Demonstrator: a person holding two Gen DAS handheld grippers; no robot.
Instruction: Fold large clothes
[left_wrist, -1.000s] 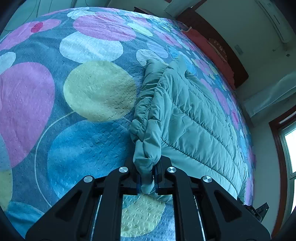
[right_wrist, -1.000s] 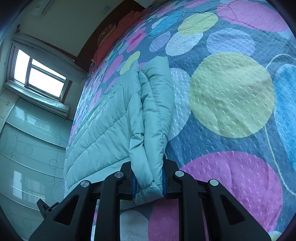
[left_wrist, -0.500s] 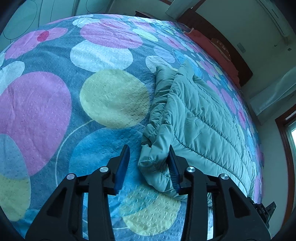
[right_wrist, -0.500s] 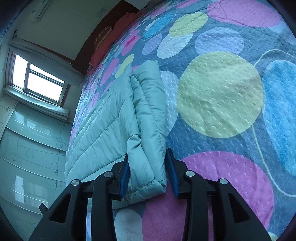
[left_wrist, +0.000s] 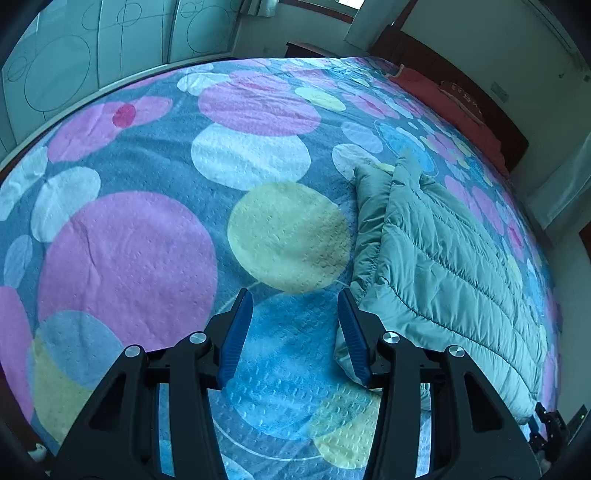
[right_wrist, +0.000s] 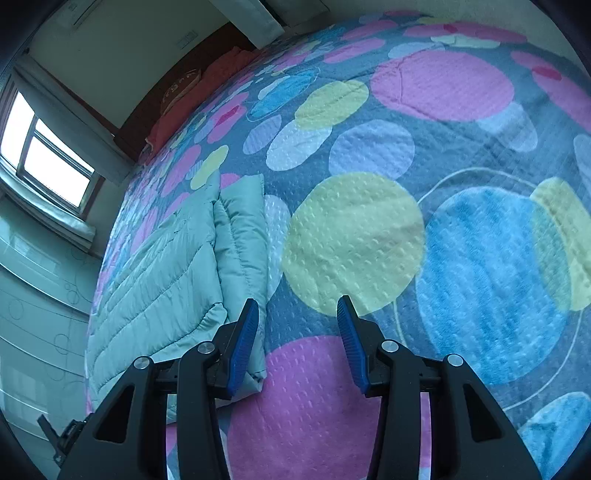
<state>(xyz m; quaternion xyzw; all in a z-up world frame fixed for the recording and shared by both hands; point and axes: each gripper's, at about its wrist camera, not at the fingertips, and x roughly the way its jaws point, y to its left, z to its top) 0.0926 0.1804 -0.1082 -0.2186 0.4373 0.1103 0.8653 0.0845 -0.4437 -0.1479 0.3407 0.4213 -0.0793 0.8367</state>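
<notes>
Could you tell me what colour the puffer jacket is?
Pale mint green puffer jacket, clearest in the left wrist view.

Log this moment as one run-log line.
left gripper: open, empty | right gripper: open, empty | mint-green quilted puffer jacket: folded, flat on circle-patterned bedspread

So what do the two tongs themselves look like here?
Both match: the left tongs and right tongs have matte black angular frames with triangular cut-outs, silver round bolt heads, and ribbed blue pads lining each finger. No cables, markings or sleeves are visible.

jacket (left_wrist: 443, 266) corner behind right finger (left_wrist: 352, 332)
</notes>
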